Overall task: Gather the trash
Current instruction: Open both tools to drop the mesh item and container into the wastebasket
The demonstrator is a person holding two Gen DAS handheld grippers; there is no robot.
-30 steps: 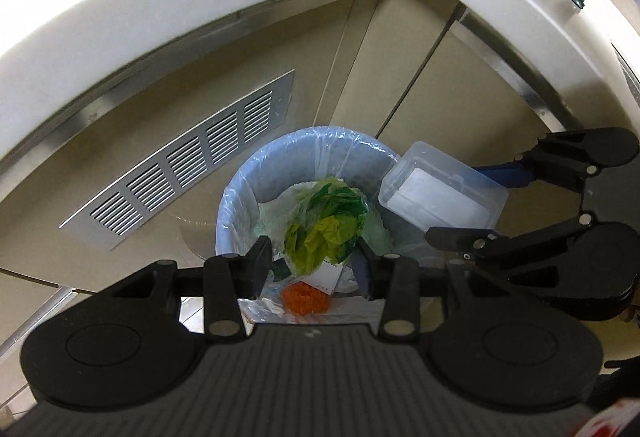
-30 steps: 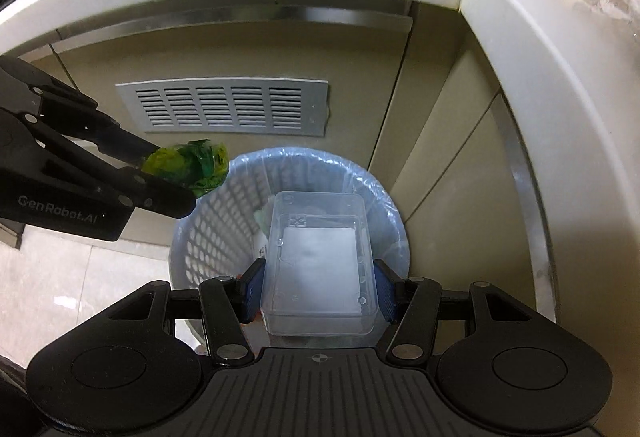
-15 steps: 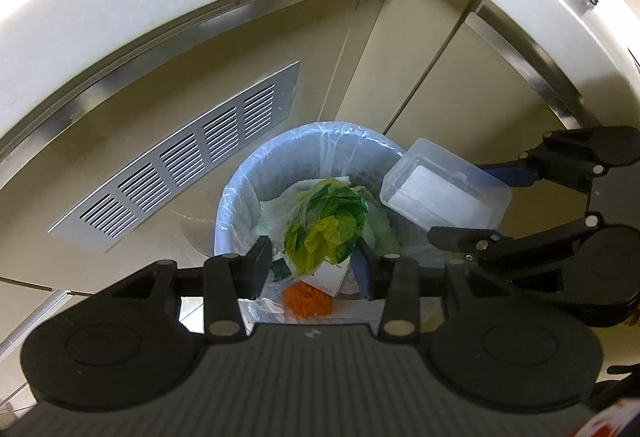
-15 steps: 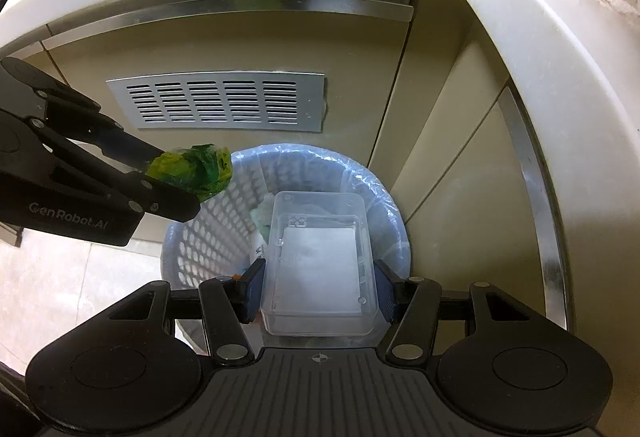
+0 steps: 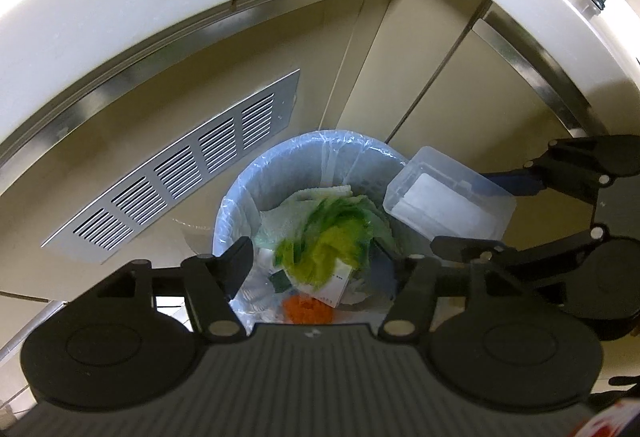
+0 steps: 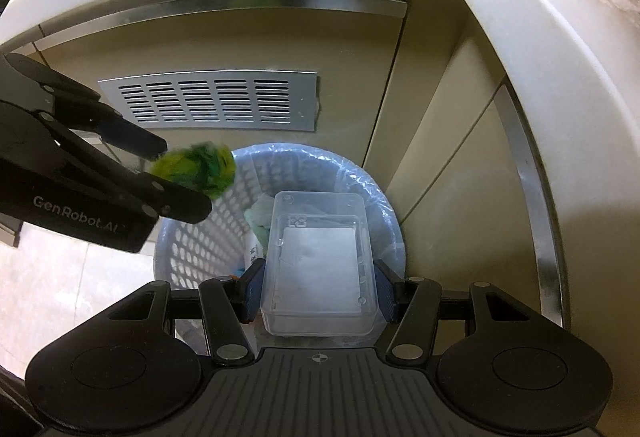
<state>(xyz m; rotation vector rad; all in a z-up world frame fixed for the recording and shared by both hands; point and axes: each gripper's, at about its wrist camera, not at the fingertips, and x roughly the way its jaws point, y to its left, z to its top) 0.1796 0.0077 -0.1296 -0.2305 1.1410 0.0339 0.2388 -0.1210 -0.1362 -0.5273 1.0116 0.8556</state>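
The bin [image 6: 192,237] is pale perforated plastic, lined with a thin glossy film bag [image 5: 240,197]. The container [image 6: 320,261] is clear, smooth plastic. The crumpled wrapper [image 6: 196,173] looks like shiny green-yellow film. The vent grille [image 5: 180,173] is brushed metal.

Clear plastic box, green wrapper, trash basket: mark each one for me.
clear plastic box [image 6: 320,257], right wrist view, on its flat base.
green wrapper [image 6: 200,173], right wrist view, mid-crumple.
trash basket [image 5: 236,197], left wrist view, left rim.
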